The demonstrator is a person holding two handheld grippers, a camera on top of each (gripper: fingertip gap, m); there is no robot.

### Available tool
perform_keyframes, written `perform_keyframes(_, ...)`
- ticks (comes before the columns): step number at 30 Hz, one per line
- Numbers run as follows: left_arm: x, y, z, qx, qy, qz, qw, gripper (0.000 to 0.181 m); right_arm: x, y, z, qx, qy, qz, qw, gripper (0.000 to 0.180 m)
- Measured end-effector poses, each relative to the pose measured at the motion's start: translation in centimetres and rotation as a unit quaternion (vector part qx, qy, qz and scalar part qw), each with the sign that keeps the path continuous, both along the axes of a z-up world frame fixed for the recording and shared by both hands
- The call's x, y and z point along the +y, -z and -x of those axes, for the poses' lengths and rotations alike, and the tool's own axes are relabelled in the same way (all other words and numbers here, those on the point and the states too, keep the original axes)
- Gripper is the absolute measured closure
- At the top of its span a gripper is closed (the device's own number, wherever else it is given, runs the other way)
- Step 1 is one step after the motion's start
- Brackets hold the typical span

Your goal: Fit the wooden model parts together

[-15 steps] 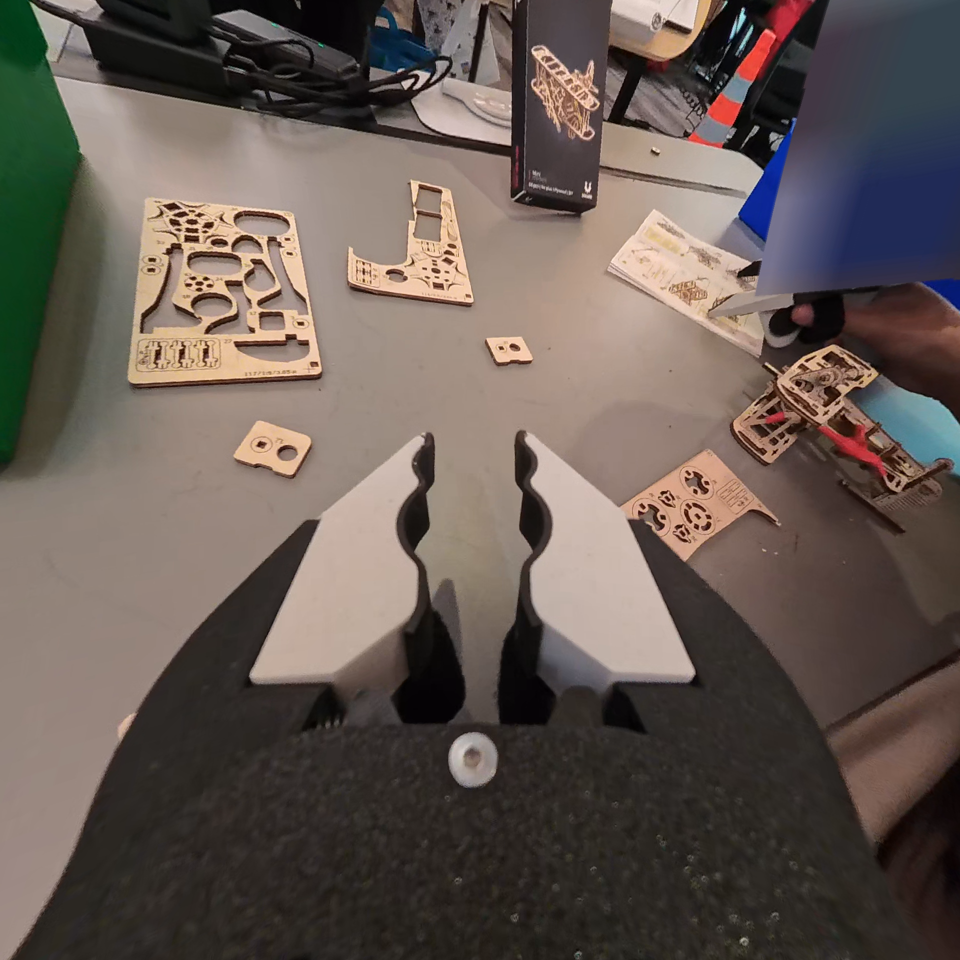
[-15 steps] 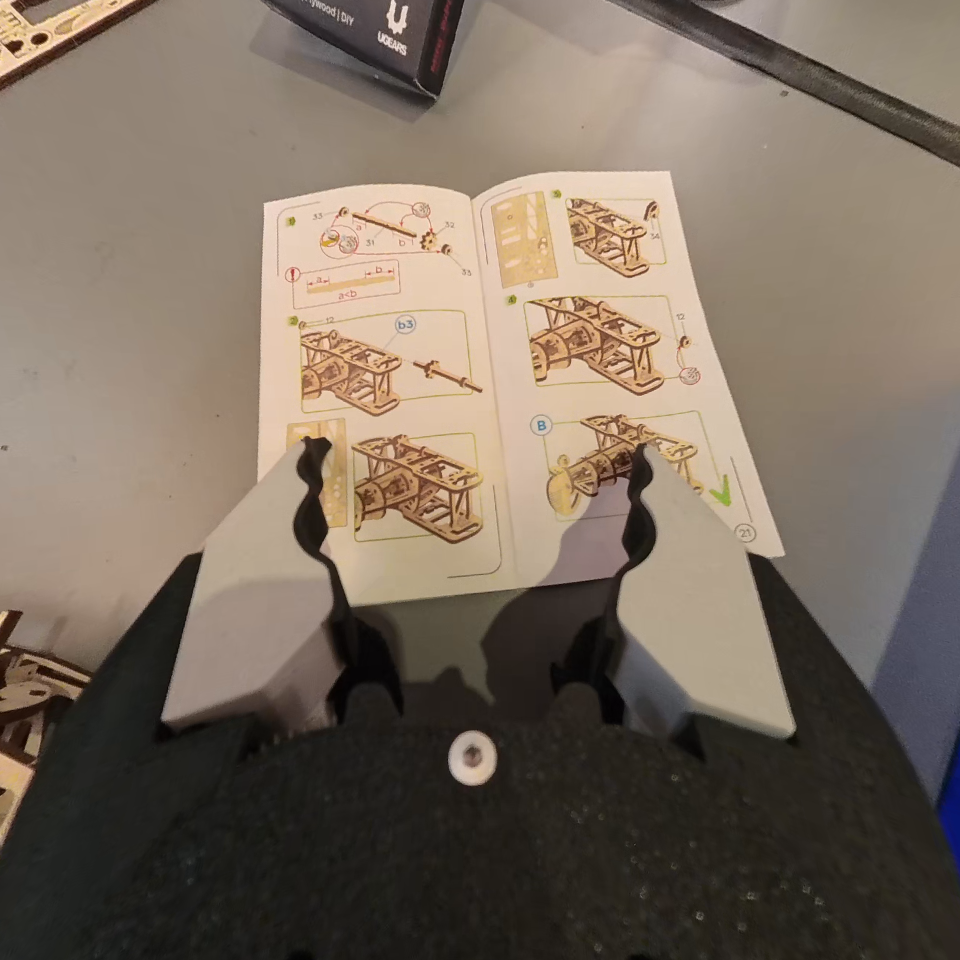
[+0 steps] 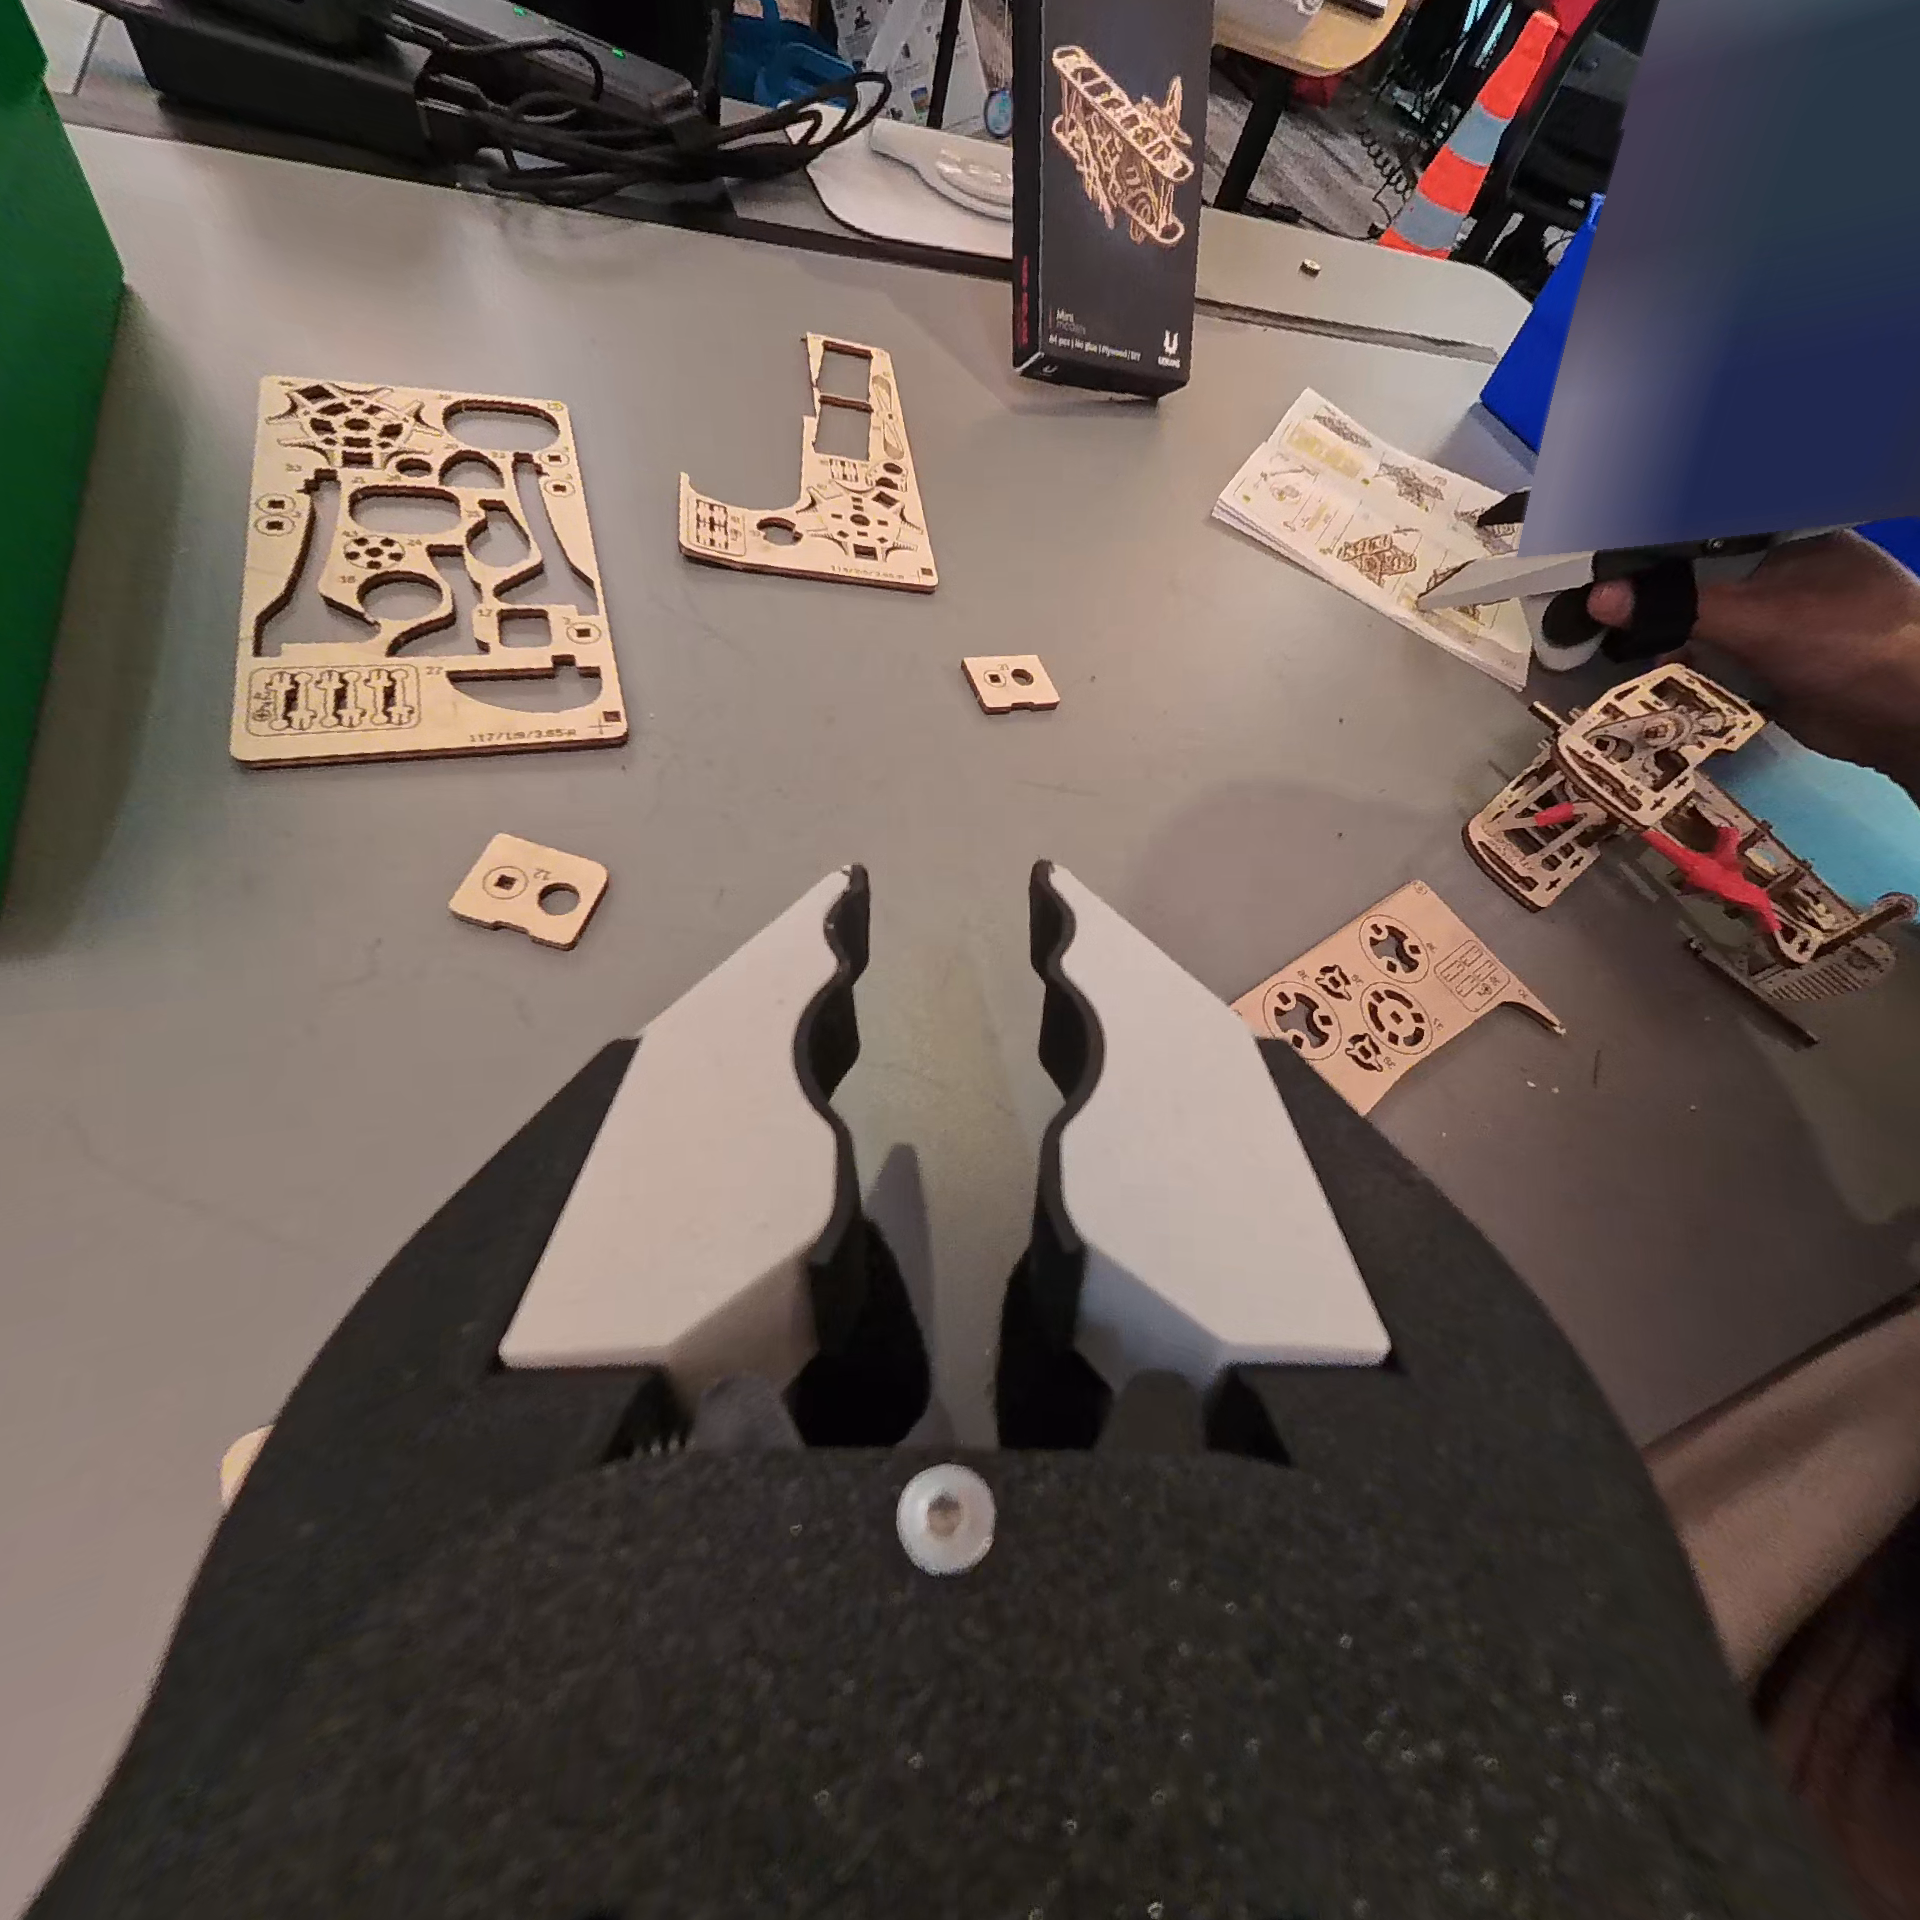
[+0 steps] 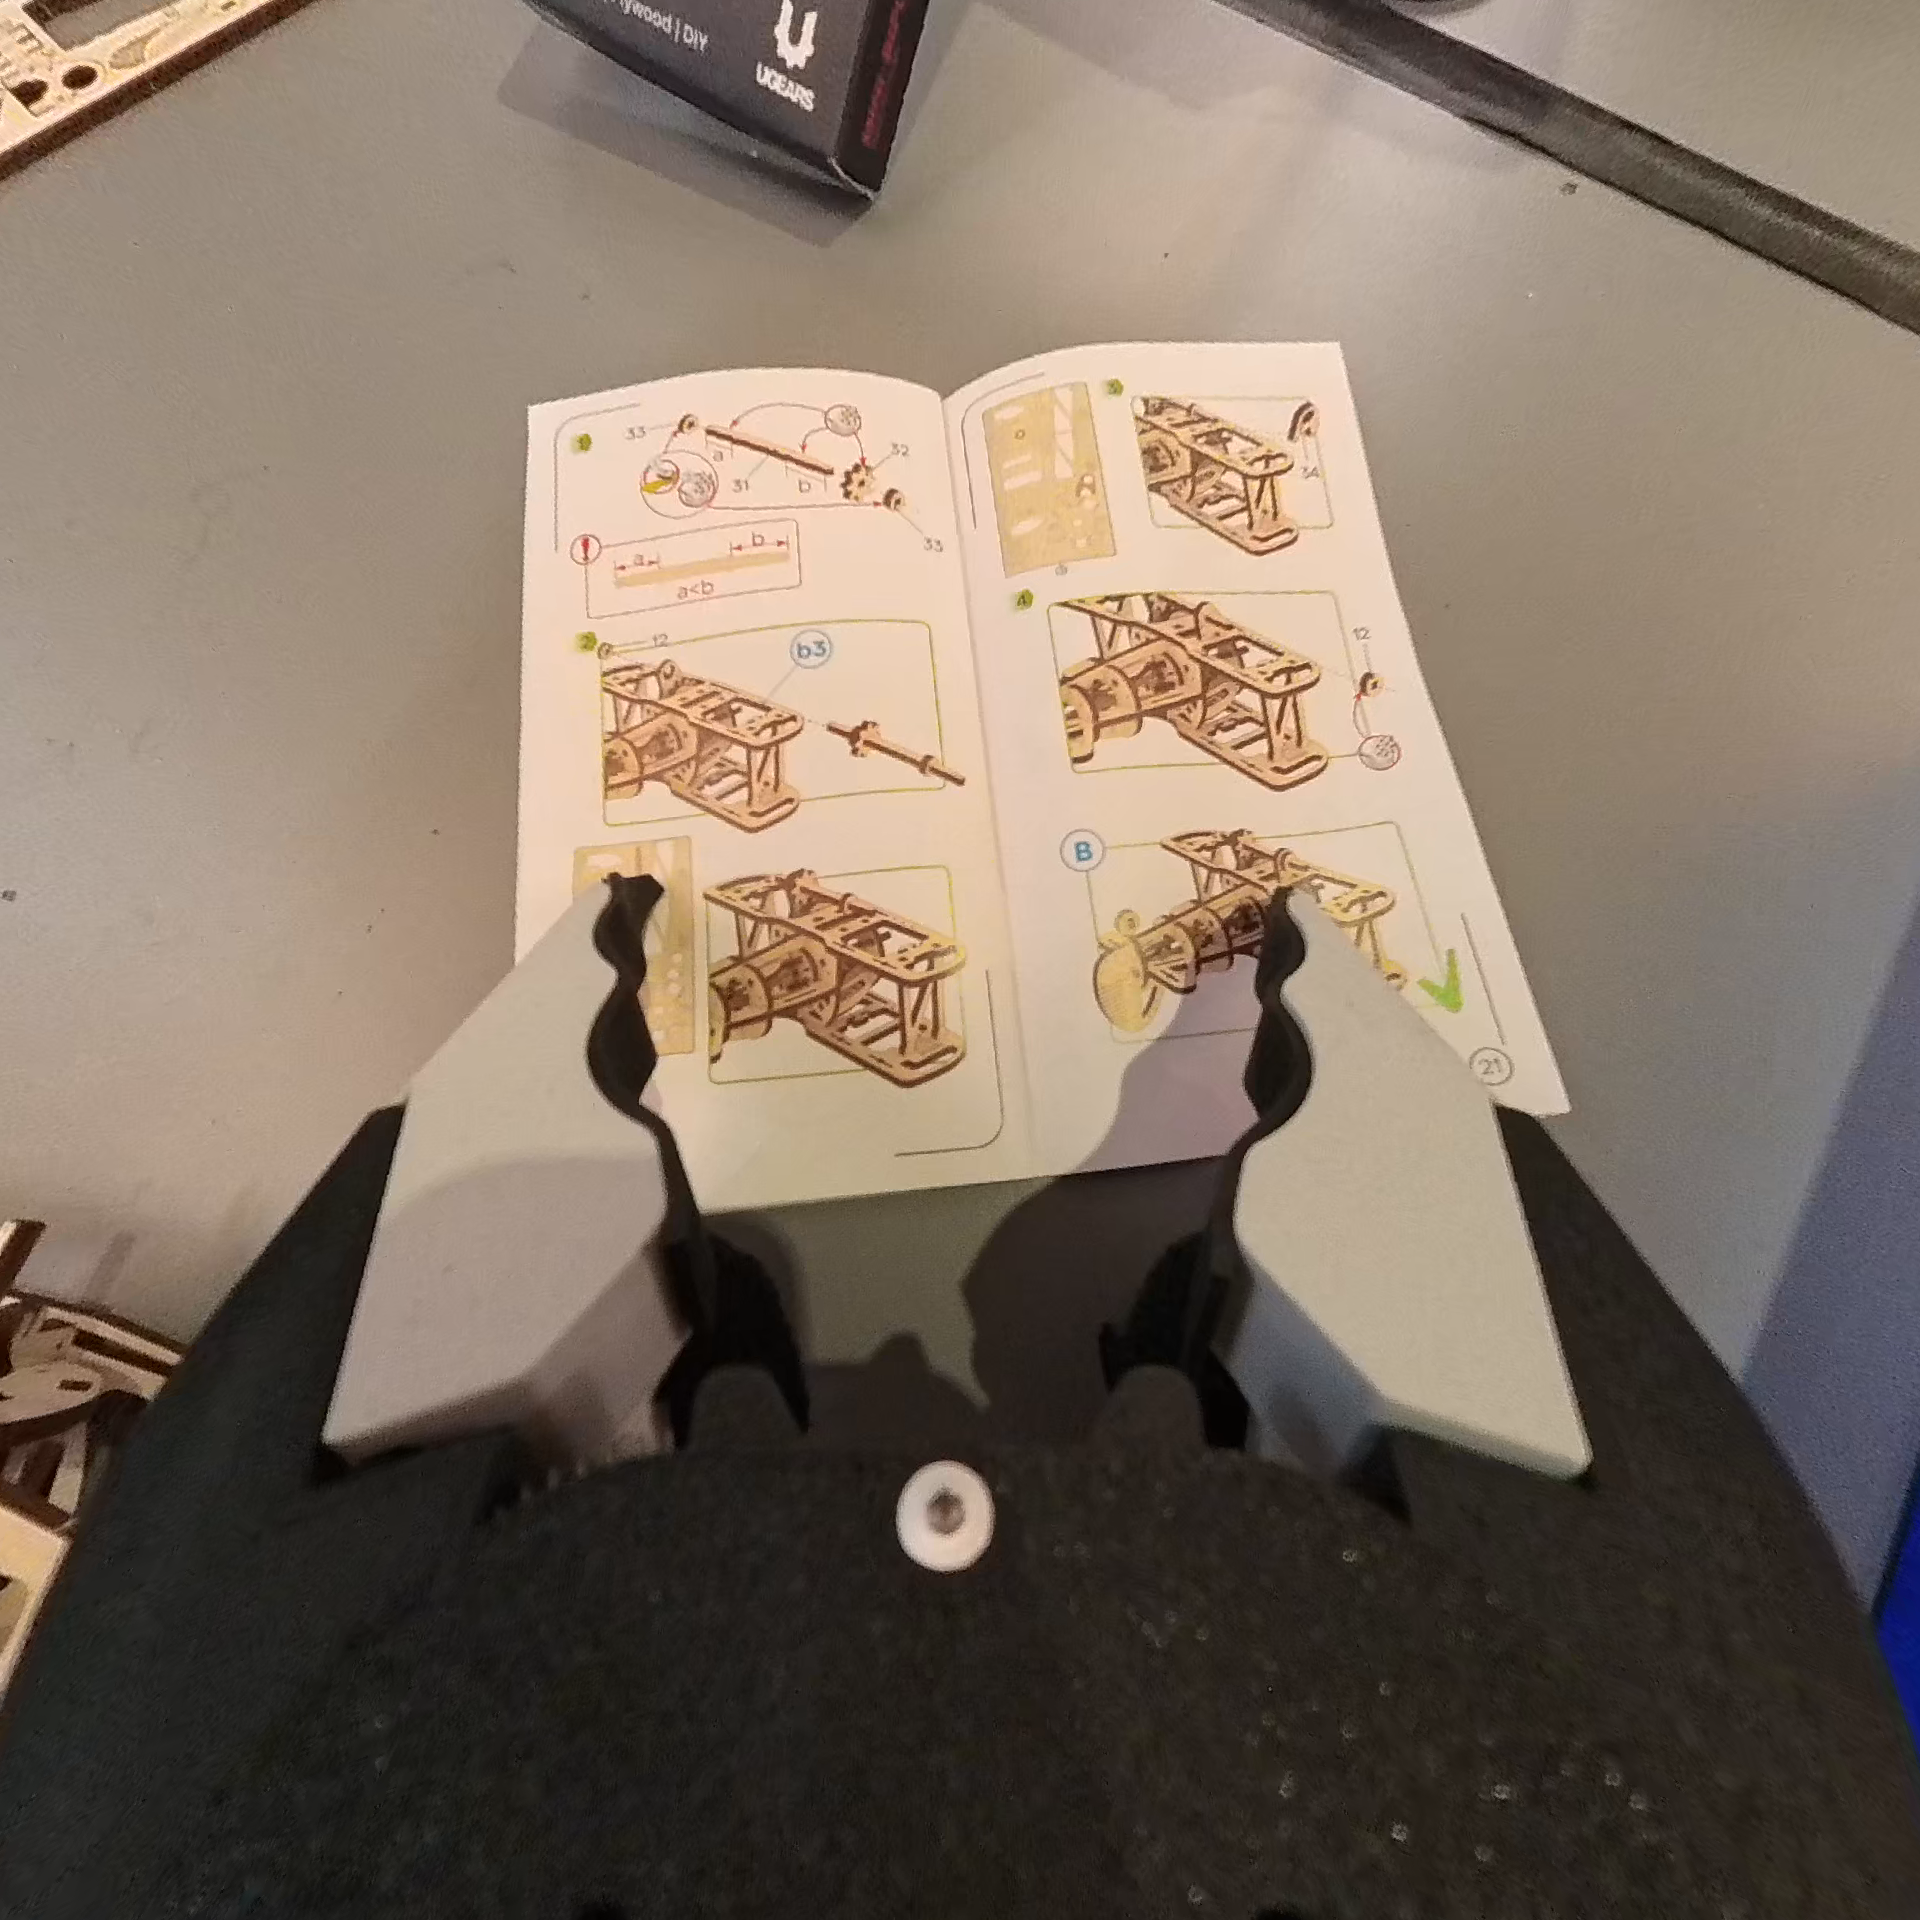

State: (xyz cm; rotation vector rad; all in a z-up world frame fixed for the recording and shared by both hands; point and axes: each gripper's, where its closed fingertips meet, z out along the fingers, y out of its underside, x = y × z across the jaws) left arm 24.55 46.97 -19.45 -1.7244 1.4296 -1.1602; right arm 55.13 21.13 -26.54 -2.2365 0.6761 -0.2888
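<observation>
Bare table [image 3: 935, 790] ahead; small plate [image 3: 1010, 684] beyond.

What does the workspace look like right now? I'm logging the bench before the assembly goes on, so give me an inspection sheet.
Surface: grey table, flat.
Job's things: part-built wooden plane at right; large punched sheet; smaller sheet; wheel sheet; two loose plates.
Clutter: open instruction booklet; upright black box.
Grippers: left gripper open, empty; right gripper open wide over the booklet.
Cables: black bundle at far edge.
Surroundings: green block; traffic cone.
</observation>
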Motion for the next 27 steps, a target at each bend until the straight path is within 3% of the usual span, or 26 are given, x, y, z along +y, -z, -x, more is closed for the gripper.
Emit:
perform_keyframes(17, -0.4, 0.6, -0.1, 0.014, 0.008, -0.008, 1.0, 0.152, 0.0, 0.0, 0.0, 0.0, 0.0, 0.0, 1.0, 0.064)
perform_keyframes(27, -2.8, -1.4, -0.6, -0.015, 0.042, 0.006, 0.999, 0.152, 0.0, 0.0, 0.0, 0.0, -0.001, 0.0, 1.0, 0.064)
